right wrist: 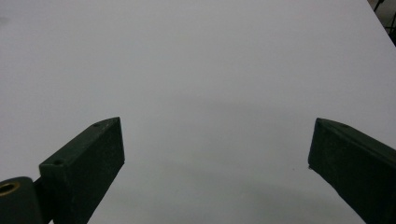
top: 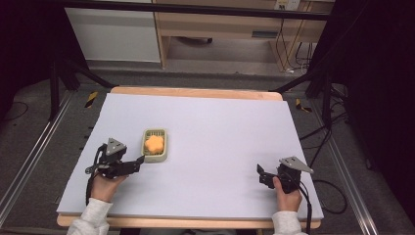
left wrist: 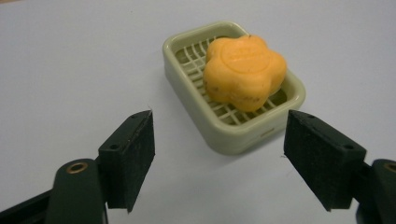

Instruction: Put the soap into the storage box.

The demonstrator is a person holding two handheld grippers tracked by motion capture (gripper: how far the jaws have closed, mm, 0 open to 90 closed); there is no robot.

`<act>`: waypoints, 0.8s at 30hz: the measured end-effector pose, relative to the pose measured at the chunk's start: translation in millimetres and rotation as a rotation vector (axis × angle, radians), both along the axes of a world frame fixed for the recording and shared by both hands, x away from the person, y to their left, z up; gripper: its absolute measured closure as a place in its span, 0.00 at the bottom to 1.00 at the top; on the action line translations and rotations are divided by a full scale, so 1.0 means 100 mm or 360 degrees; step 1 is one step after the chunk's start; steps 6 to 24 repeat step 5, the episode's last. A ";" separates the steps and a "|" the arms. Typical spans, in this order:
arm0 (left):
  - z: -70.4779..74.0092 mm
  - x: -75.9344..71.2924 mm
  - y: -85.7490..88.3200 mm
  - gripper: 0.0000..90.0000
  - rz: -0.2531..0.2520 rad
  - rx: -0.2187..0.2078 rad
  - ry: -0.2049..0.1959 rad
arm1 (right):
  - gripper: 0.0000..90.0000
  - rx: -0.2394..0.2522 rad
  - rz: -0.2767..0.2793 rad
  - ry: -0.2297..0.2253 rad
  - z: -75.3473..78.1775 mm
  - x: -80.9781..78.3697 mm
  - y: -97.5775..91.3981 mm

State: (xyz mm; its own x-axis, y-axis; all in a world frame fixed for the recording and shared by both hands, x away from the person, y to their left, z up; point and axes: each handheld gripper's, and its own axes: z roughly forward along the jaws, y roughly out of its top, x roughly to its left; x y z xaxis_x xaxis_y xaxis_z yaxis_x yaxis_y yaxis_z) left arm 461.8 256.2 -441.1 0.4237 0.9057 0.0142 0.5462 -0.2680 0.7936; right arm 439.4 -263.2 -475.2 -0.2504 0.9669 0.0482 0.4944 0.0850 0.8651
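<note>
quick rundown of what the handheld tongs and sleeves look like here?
Both tongs are black: the left tongs and right tongs each carry a grey three-cornered plate on top and trail a black cable. Flat rectangular black pads face inward, with small screw holes and a brass-coloured bushing at the base. The person's sleeves are light grey knit.

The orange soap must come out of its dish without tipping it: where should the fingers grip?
Probably across the orange soap at two opposite notches between lobes, coming from above with the open left gripper; the soap stands proud of the dish rim.
</note>
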 end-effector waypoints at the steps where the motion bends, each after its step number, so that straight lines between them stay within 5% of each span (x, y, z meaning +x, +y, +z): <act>1: -0.02 -0.02 0.02 0.25 0.0013 0.0003 -0.0007 | 0.05 -0.0002 0.0000 0.0001 0.00 0.00 0.00; 4: -0.09 -0.08 0.08 0.22 0.0037 0.0069 -0.0016 | 0.05 -0.0013 0.0001 0.0004 0.00 0.00 0.00; 24: -0.09 -0.08 0.08 0.22 0.0037 0.0069 -0.0016 | 0.05 -0.0013 0.0001 0.0004 0.00 0.00 0.00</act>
